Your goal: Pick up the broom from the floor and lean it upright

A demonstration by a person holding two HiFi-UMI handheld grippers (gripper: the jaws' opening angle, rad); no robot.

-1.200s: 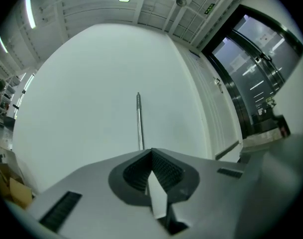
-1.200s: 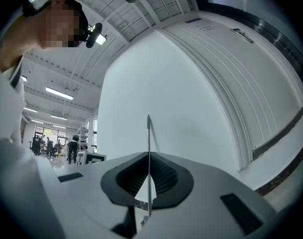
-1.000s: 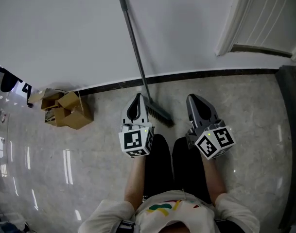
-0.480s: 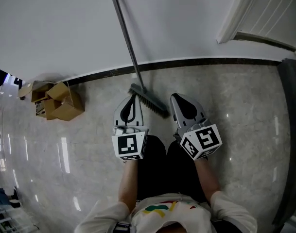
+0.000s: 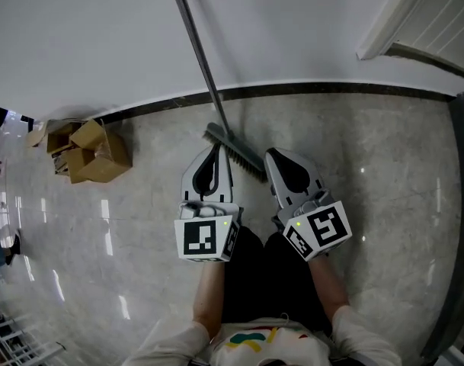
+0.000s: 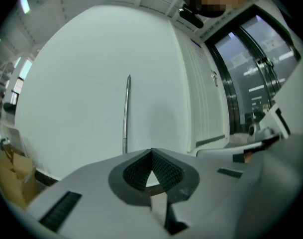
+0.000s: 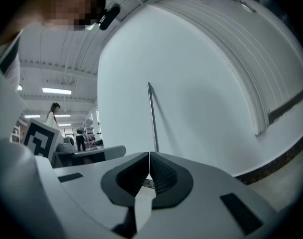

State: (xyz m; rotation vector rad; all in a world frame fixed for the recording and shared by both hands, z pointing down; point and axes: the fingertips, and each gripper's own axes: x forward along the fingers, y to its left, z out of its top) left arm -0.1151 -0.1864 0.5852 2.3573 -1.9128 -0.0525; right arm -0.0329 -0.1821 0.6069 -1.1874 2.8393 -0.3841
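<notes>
The broom (image 5: 203, 67) stands upright, its grey handle leaning against the white wall and its dark bristle head (image 5: 233, 152) resting on the floor by the baseboard. My left gripper (image 5: 213, 150) hangs just in front of the head, shut and empty. My right gripper (image 5: 277, 157) sits to the right of the head, also shut with nothing in it. In the left gripper view the broom handle (image 6: 126, 114) rises straight above the left gripper (image 6: 151, 152). The right gripper view shows the broom handle (image 7: 152, 117) above the right gripper (image 7: 149, 154).
Several cardboard boxes (image 5: 89, 152) lie on the floor at the left by the wall. A white door frame (image 5: 403, 17) stands at the upper right. A dark baseboard (image 5: 346, 90) runs along the wall. The person's legs are below the grippers.
Both grippers have sunk and drawn back a little from the broom head. The broom stays leaning on the wall. The head view has shifted slightly.
</notes>
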